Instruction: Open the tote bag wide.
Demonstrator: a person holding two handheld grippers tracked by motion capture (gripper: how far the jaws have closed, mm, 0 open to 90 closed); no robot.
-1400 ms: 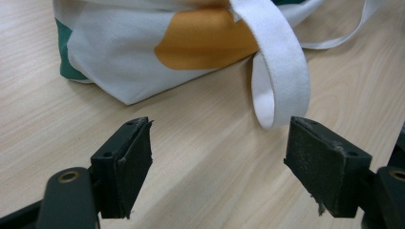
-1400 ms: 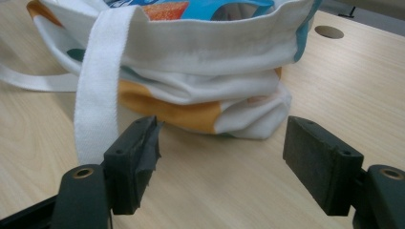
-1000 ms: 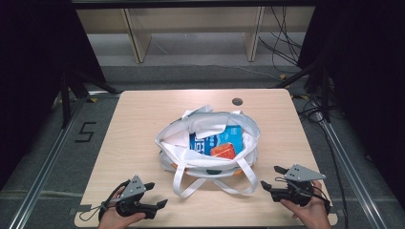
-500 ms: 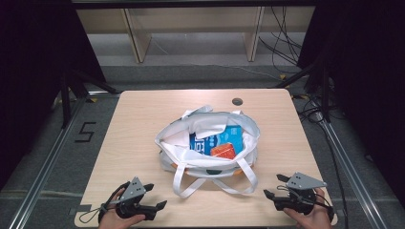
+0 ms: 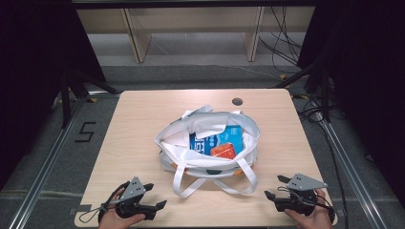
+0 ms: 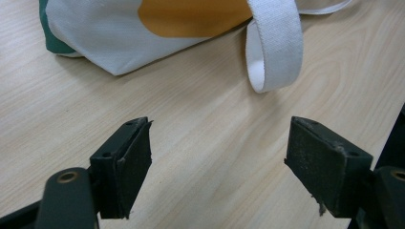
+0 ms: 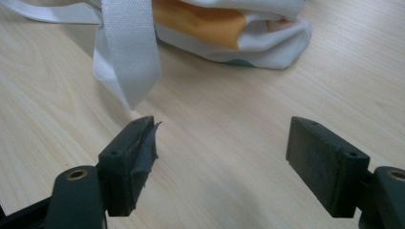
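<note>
A white tote bag [image 5: 207, 143] (blue and orange packets inside) lies at the table's [image 5: 143, 124] centre; the left gripper [image 5: 154, 196] at seven o'clock and right gripper [image 5: 276, 187] at five rest gaping, empty.

**Open tote sitting mid-table, grippers waiting at the near edge**

You are holding the left gripper [image 5: 152, 196] and right gripper [image 5: 276, 187] with jaws spread, low at the near edge of the wooden table [image 5: 138, 119]. Between them a white tote bag [image 5: 206, 143] is lying open, showing a blue packet [image 5: 216, 140] and an orange packet [image 5: 223, 151], its straps [image 5: 212, 183] trailing toward you.
</note>
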